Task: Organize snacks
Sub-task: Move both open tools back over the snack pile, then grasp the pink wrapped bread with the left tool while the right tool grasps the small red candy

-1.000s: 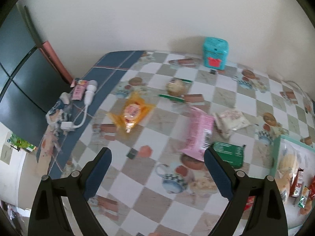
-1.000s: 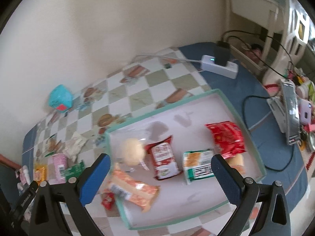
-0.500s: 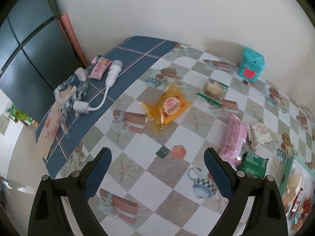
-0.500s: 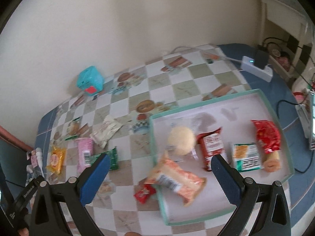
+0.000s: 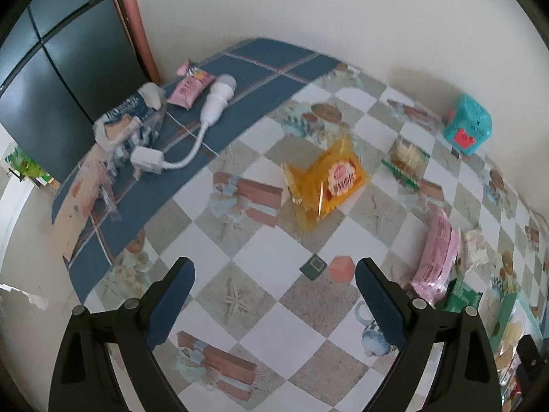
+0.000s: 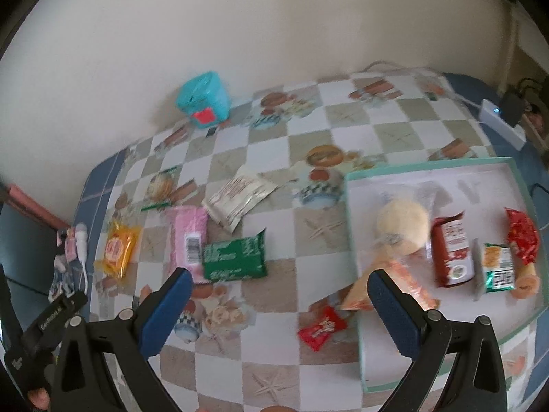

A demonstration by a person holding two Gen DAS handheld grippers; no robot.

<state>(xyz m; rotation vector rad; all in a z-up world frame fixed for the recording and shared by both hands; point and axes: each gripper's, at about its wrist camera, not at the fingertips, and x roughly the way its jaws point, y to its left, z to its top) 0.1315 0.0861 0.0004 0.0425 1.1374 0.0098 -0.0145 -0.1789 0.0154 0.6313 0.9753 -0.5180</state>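
Observation:
Loose snacks lie on the checked tablecloth: a yellow packet (image 5: 326,178), a pink packet (image 6: 188,237), a green packet (image 6: 235,255), a white packet (image 6: 238,199), a cookie pack (image 6: 161,187) and a small red packet (image 6: 320,328). The teal-rimmed tray (image 6: 429,164) on the right holds a round bun (image 6: 403,219) and several packets. An orange packet (image 6: 401,285) overhangs its left rim. My left gripper (image 5: 274,295) hovers open over bare cloth, short of the yellow packet. My right gripper (image 6: 279,309) is open above the small red packet, holding nothing.
A teal box (image 6: 202,99) stands by the back wall. A white charger with cable (image 5: 209,110) and small items lie on the blue cloth at the table's left end. A power strip (image 6: 501,123) sits at the far right. A dark cabinet (image 5: 68,51) borders the left.
Both views have swung left across the table. The left one now centres on the yellow packet and the blue cloth end; the right one has left the tray for the loose snacks. Both stay open.

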